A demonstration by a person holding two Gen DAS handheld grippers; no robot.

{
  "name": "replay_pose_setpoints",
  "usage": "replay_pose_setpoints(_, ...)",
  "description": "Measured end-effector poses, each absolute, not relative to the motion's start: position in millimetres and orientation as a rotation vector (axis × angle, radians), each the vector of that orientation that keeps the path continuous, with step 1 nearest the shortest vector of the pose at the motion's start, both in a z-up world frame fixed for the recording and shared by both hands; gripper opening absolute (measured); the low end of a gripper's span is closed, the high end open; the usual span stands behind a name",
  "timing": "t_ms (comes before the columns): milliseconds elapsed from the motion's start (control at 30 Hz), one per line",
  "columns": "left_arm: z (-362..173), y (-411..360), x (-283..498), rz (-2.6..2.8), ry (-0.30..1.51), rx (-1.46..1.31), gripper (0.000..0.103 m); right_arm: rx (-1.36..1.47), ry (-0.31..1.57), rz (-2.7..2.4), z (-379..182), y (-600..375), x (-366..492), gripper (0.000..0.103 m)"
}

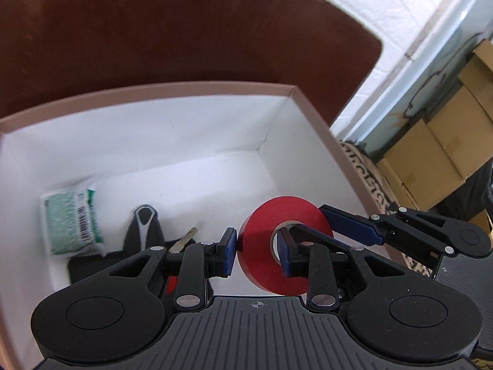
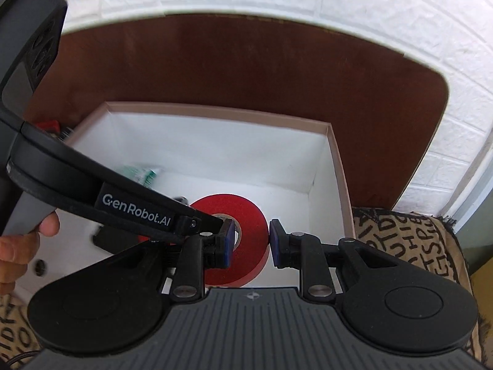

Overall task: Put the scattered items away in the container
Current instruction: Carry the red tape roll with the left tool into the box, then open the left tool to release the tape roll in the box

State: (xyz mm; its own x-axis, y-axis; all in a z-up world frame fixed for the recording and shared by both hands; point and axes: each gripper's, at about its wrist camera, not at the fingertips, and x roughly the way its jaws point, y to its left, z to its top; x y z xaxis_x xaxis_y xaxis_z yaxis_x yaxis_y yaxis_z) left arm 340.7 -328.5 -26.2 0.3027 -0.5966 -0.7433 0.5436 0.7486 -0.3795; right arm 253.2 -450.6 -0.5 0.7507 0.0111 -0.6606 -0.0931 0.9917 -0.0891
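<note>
A red tape roll [image 1: 271, 243] hangs over the white inside of the pink-rimmed box [image 1: 191, 88]. My left gripper [image 1: 257, 252] is shut on the tape roll: one pad on its outer edge, the other inside its core. My right gripper [image 2: 250, 243] also straddles the tape roll [image 2: 249, 234], left pad in the core, right pad at the outer edge with a thin gap; its grip is unclear. It shows at the right of the left wrist view [image 1: 354, 228]. A green-white packet [image 1: 71, 219] and a black-grey tool [image 1: 144, 228] lie in the box.
The box [image 2: 336, 154] stands on a brown mat [image 2: 246, 61] before a white brick wall. A lettered beige cloth [image 2: 409, 240] covers the surface at right. Cardboard boxes [image 1: 446, 141] are stacked far right. A red object [image 2: 49, 126] lies left of the box.
</note>
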Motion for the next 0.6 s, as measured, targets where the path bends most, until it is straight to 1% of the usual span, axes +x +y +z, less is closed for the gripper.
replay_pose_setpoints(100,-37,-335,355,-0.757,1.040,-0.067,0.029,-0.146,0.761,0.059,-9,-454,270,0.027)
replay_pose_setpoints(133,-40,-337,359,-0.757,1.050,-0.075,0.031,-0.156,0.772,0.059,-11,-454,275,0.027)
replay_pose_setpoints(167,-43,-337,363,-0.763,1.063,-0.089,0.048,-0.169,0.785,0.056,-13,-453,279,0.027)
replay_pose_setpoints(200,-45,-337,365,-0.755,1.064,-0.102,0.053,-0.184,0.802,0.054,-16,-452,284,0.027)
replay_pose_setpoints(233,-45,-335,365,-0.748,1.057,-0.112,0.067,-0.205,0.827,0.043,-18,-449,288,0.027)
replay_pose_setpoints(267,-43,-333,365,-0.739,1.044,-0.113,0.083,-0.221,0.834,0.019,-19,-448,289,0.029)
replay_pose_setpoints(333,-36,-325,360,-0.723,0.988,-0.109,0.093,-0.252,0.808,-0.014,-16,-447,286,0.060)
replay_pose_setpoints(367,-32,-320,357,-0.737,0.953,-0.102,0.096,-0.257,0.785,-0.027,-15,-448,282,0.071)
replay_pose_setpoints(433,-22,-314,349,-0.743,0.906,-0.069,0.098,-0.235,0.741,0.002,-10,-448,272,0.075)
replay_pose_setpoints(467,-19,-312,345,-0.734,0.887,-0.052,0.100,-0.235,0.736,0.002,-9,-446,268,0.079)
replay_pose_setpoints(500,-15,-310,340,-0.722,0.868,-0.039,0.101,-0.237,0.730,0.008,-9,-444,265,0.086)
replay_pose_setpoints(533,-13,-308,336,-0.714,0.852,-0.031,0.101,-0.238,0.722,0.012,-9,-442,262,0.088)
replay_pose_setpoints(567,-11,-306,332,-0.711,0.838,-0.024,0.101,-0.236,0.717,0.012,-9,-440,258,0.094)
replay_pose_setpoints(600,-9,-304,328,-0.707,0.830,-0.015,0.101,-0.232,0.715,0.012,-8,-440,255,0.096)
